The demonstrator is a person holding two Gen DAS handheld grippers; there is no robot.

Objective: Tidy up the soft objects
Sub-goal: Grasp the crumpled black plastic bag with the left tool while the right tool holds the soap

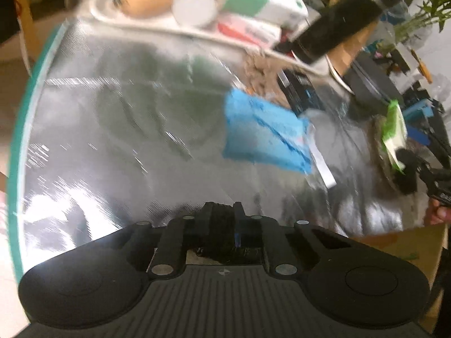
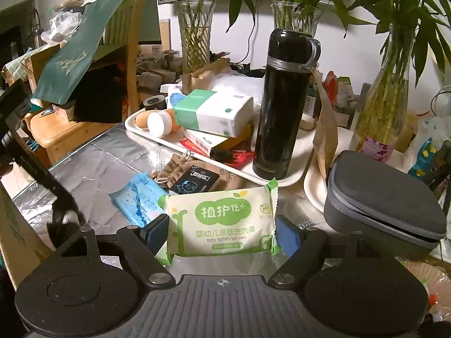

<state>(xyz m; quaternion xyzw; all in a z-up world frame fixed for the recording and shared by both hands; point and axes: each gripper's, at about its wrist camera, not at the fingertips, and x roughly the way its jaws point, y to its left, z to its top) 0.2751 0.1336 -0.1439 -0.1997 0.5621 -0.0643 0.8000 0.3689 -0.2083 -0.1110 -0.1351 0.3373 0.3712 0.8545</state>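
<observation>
My right gripper [image 2: 222,232] is shut on a white-and-green pack of baby laundry soap [image 2: 220,221], its blue pads pressing both sides. The same pack shows in the blurred left wrist view [image 1: 393,132] at the far right. A blue wipes pack [image 2: 138,198] lies flat on the silvery table, left of the soap; it shows mid-table in the left wrist view [image 1: 262,132]. My left gripper [image 1: 224,211] is shut and empty, low over the table [image 1: 112,112], well short of the blue pack. A small black packet [image 2: 194,183] lies on a brown pouch [image 2: 174,169].
A white tray [image 2: 287,180] at the back holds a black flask [image 2: 284,107], a green-and-white tissue box [image 2: 214,112], a white-capped bottle and boxes. A grey zip case [image 2: 386,205] sits at the right. Vases with plants stand behind. A cardboard box edge [image 2: 14,225] is at the left.
</observation>
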